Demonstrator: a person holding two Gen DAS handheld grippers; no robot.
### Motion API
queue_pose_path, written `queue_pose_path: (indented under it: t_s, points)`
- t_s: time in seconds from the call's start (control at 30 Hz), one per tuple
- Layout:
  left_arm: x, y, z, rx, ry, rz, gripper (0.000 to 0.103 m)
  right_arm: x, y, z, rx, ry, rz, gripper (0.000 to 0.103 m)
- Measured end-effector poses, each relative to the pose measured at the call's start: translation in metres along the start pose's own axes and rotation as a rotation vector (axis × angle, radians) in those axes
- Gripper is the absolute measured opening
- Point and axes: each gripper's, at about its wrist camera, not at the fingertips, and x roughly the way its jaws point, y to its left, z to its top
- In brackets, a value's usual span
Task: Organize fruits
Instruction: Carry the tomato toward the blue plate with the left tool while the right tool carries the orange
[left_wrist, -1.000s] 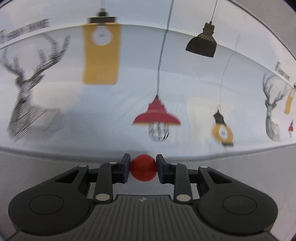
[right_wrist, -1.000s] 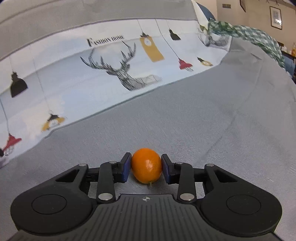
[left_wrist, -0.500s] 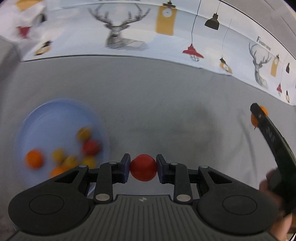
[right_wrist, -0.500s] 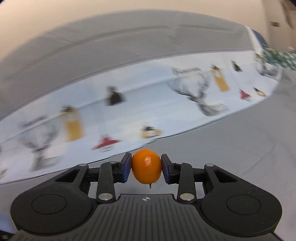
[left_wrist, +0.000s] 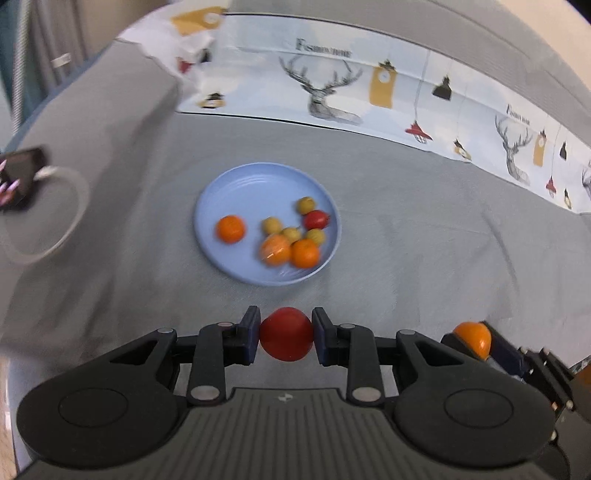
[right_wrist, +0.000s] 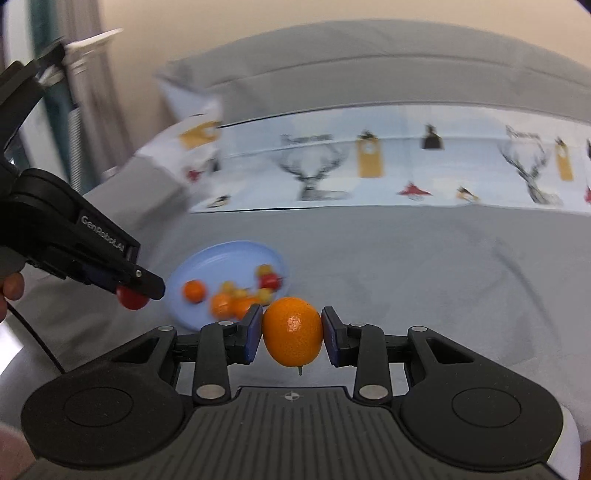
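Observation:
My left gripper (left_wrist: 286, 338) is shut on a red tomato (left_wrist: 286, 339), held above the grey cloth just short of a light blue plate (left_wrist: 236, 192). The plate holds several small orange, yellow and red fruits (left_wrist: 304, 253). My right gripper (right_wrist: 292, 332) is shut on a small orange (right_wrist: 292, 330). In the right wrist view the plate (right_wrist: 229, 254) lies ahead to the left, and the left gripper (right_wrist: 135, 291) with its tomato (right_wrist: 131, 300) hangs over the plate's left side. The right gripper's orange (left_wrist: 472, 338) shows at the lower right of the left wrist view.
A grey cloth (left_wrist: 424, 240) covers the surface. A white printed cloth with deer and lamps (left_wrist: 369, 85) runs along the back. A white ring with a dark object (left_wrist: 40, 206) lies at the far left.
Both grippers have swung towards the plate, each still holding its fruit. The plate has come to the middle of the left wrist view and into the right wrist view.

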Motion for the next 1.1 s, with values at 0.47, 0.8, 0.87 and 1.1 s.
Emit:
queue_pose_path:
  t_s: [0.47,0.8,0.87,1.1]
  points:
    - [-0.033,0.070,-0.047,-0.107,-0.058,-0.004,0.033,-0.035,0.071,-0.009,-0.169,0.017,0.046,0.036]
    - [-0.030,0.072,-0.041,-0.126,-0.063,-0.022,0.033,-0.028,0.071,-0.008,-0.176,0.044,0.029,0.036]
    - [-0.029,0.071,-0.039,-0.123,-0.064,-0.020,0.033,-0.026,0.070,-0.009,-0.176,0.050,0.029,0.036]
    - [-0.022,0.070,-0.028,-0.128,-0.060,-0.021,0.033,-0.016,0.067,-0.006,-0.163,0.076,0.026,0.036]
